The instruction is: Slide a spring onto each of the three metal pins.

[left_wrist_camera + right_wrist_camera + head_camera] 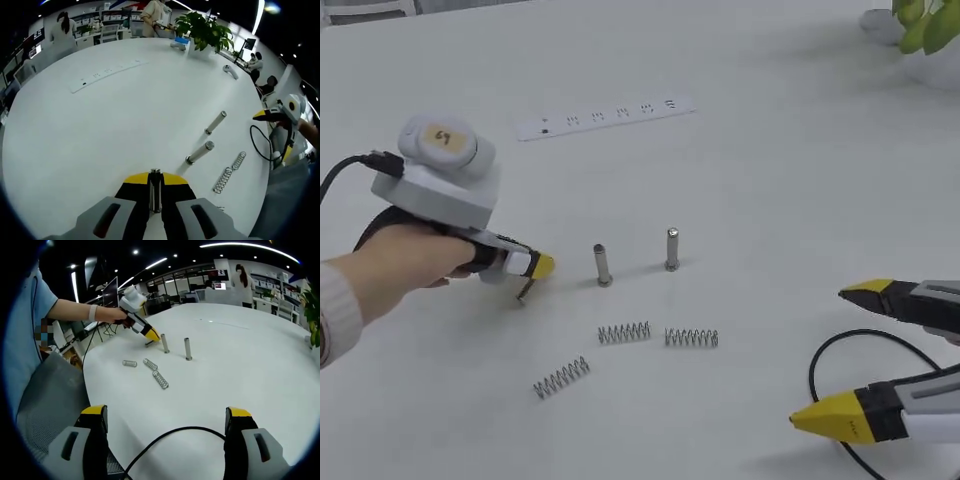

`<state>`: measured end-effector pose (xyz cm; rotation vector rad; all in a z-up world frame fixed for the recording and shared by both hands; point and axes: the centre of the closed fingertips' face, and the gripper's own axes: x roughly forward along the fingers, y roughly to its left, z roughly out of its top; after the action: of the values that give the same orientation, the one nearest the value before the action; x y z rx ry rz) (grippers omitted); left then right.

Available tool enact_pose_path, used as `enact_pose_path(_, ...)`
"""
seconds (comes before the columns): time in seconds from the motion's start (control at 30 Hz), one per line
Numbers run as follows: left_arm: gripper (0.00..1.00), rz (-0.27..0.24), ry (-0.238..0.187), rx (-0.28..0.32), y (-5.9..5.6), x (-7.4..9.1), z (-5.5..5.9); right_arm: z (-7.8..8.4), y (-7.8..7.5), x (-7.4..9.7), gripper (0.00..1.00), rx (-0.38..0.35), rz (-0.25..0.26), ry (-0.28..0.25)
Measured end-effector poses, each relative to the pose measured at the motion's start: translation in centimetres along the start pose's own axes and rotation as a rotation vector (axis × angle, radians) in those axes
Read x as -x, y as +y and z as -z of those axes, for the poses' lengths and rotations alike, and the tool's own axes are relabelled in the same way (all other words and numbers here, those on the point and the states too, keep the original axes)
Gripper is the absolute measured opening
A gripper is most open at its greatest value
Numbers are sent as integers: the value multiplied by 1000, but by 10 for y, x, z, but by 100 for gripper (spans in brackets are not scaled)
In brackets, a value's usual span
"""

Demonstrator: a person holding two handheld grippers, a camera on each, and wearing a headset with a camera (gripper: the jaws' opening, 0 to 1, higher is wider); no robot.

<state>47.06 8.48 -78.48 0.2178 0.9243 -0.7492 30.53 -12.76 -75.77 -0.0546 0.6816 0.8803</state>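
At the far left of the head view, your left gripper (535,268) tips down toward the white table (770,180). Its yellow-tipped jaws are pressed together on the held pin (525,290), which slants below them. I cannot tell whether its lower end touches the tabletop. In the left gripper view that pin runs straight up the narrow gap between the two jaws. Just to the right, the left standing pin (603,265) is upright on the table. The right standing pin (672,249) stands beside it, a little farther from you and apart from it. Beyond them, well away, a white power strip (605,118) lies flat. Nearer you than the pins, all three springs lie on their sides, clear of every pin. The left spring (561,377) is slanted and closest to you, and the middle spring (624,333) and the right spring (691,338) lie almost end to end with a gap between. At the right edge, your right gripper (817,357) has its jaws spread wide and grips nothing, with a black cable (813,372) looping under them. A green plant (925,25) sits in the top right corner.
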Motion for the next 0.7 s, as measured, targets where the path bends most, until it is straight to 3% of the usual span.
enact_pose_path(0.7, 0, -25, -56, 21, -3, 17, 2, 0, 5, -1, 96, 15, -8, 5)
